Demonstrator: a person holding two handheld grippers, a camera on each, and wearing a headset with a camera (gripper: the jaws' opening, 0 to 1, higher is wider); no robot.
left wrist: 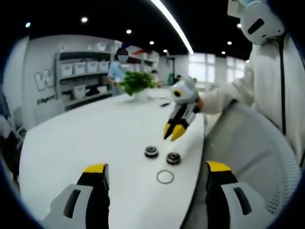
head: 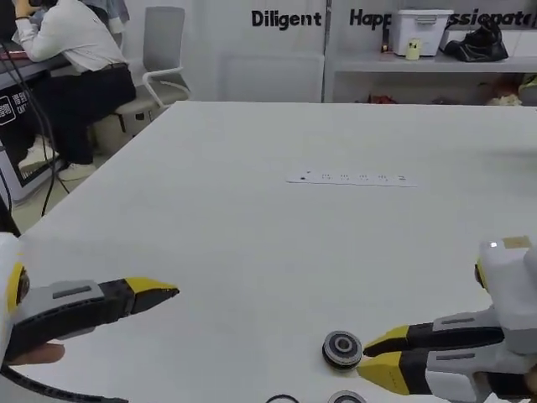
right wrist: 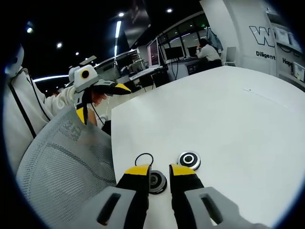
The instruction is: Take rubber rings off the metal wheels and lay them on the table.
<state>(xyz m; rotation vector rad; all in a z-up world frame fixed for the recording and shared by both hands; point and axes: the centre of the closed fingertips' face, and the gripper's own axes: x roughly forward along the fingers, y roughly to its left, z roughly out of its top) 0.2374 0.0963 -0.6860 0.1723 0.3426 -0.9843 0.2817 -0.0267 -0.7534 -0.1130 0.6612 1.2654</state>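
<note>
My right gripper (right wrist: 159, 171), jaws narrowly apart, sits beside the bottom-centre wheel (right wrist: 155, 182); I'd nip its edge, with my left gripper (left wrist: 157, 167), jaws wide apart, steadying.

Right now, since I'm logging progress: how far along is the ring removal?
Done: one rubber ring lies loose on the table. In hand: nothing; the right claw hangs open by a dark-rimmed metal wheel, and the left claw is open, held off to the side. Left: that wheel probably has its ring on; the second wheel shows a lighter rim, perhaps bare, though I cannot be sure.
</note>
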